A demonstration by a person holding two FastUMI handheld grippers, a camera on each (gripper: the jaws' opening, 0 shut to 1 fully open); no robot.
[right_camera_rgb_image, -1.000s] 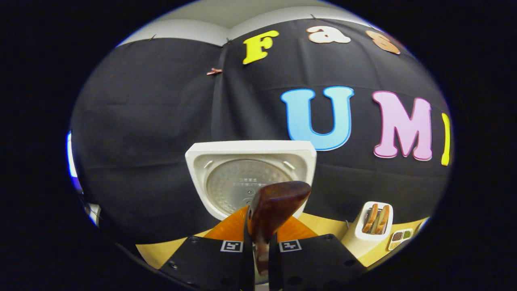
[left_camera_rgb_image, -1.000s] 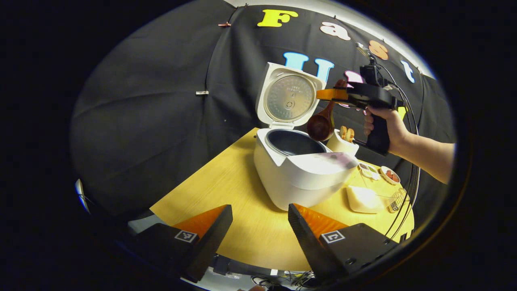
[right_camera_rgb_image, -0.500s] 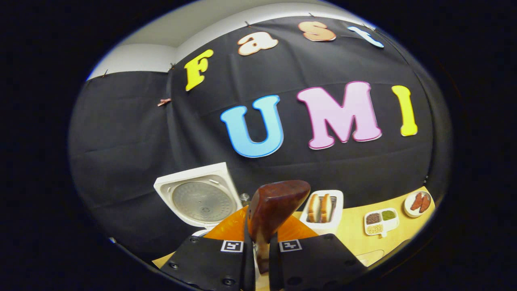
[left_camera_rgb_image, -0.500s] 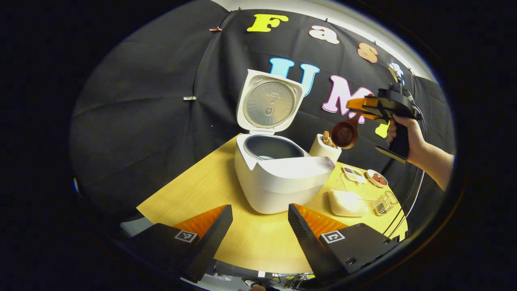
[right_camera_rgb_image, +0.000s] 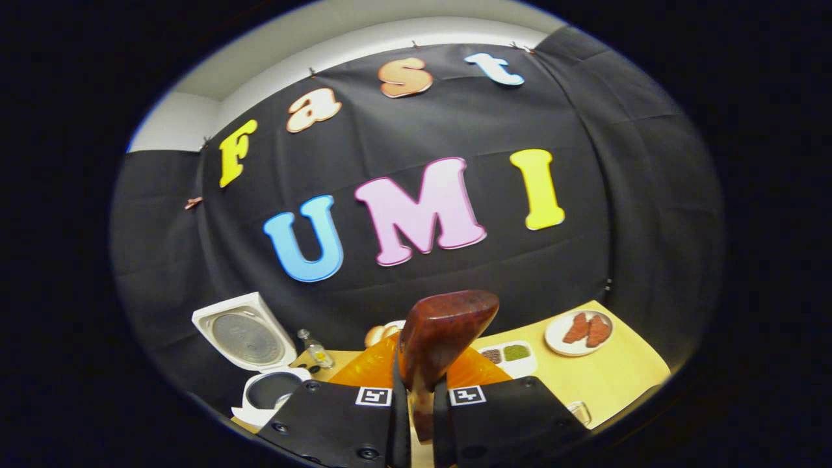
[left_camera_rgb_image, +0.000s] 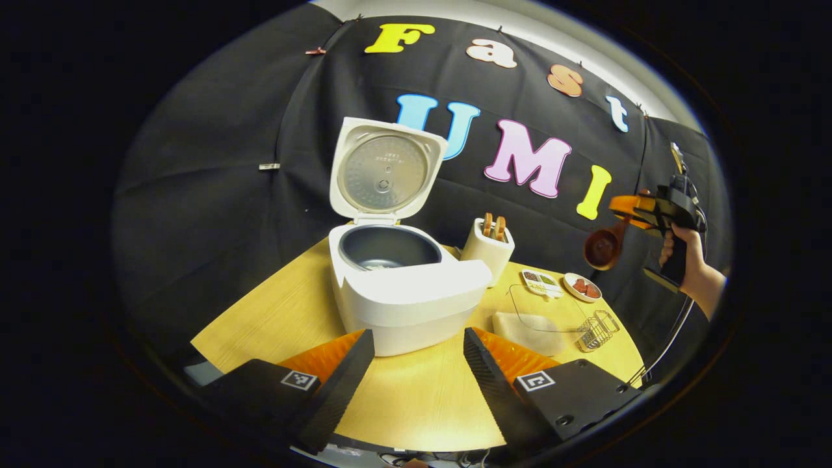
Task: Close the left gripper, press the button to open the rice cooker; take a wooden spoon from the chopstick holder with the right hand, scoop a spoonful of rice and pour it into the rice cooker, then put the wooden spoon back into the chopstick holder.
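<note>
One cooker (left_camera_rgb_image: pixel 403 286), lid up, and one holder (left_camera_rgb_image: pixel 487 250) just beside it are seen on the wooden tabletop (left_camera_rgb_image: pixel 416 396), black cloth behind. Left claw (left_camera_rgb_image: pixel 416 364) is held wide, empty; right claw (right_camera_rgb_image: pixel 416 416) is clamped on one spoon (right_camera_rgb_image: pixel 439 338), raised well right of the cooker.

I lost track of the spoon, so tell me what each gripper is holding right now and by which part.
The right gripper holds the wooden spoon by its handle, bowl forward. The left gripper is open, holding nothing.
</note>
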